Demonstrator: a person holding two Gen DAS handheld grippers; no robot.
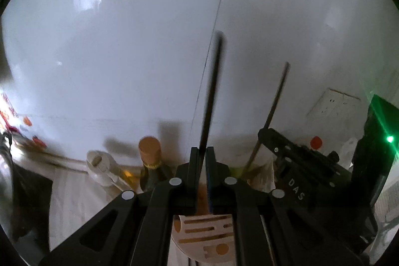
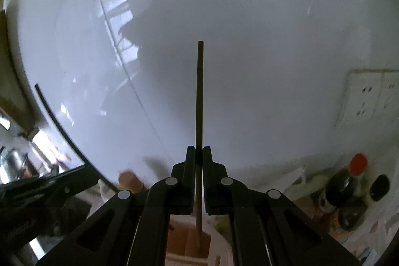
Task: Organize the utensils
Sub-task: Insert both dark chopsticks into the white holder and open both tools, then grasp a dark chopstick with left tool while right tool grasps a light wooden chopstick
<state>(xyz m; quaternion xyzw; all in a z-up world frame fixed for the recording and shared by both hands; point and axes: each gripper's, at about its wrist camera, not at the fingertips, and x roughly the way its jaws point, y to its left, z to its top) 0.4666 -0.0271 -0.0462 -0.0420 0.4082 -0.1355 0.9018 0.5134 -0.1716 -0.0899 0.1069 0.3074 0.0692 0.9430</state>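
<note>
Left gripper (image 1: 202,153): jaws pressed onto a dark chopstick (image 1: 212,91) that runs from the clamp toward twelve o'clock, its outline blurred, against a glossy white wall (image 1: 124,54). Directly beneath the fingers, at six o'clock, stands a pale wooden utensil holder (image 1: 207,238) with slotted cut-outs in its face. At nine o'clock of the clamp, a dark bottle with a tan cork top (image 1: 149,148), and beside it a white bottle (image 1: 99,163). At two o'clock, the right gripper appears from outside, pinching its own thin stick, with a wall socket (image 1: 334,104) above it and a green indicator light (image 1: 389,139) at three o'clock. Right gripper (image 2: 198,155): jaws likewise squeezed onto a second chopstick (image 2: 200,91), held upright toward twelve o'clock, its lower end passing down between the fingers to a wooden compartment (image 2: 187,238) at six o'clock; contact with the wood cannot be told. At four o'clock, a dark sauce bottle with a red cap (image 2: 346,181); at two o'clock, a white socket plate (image 2: 369,96); at eight o'clock, the left gripper's black body.
</note>
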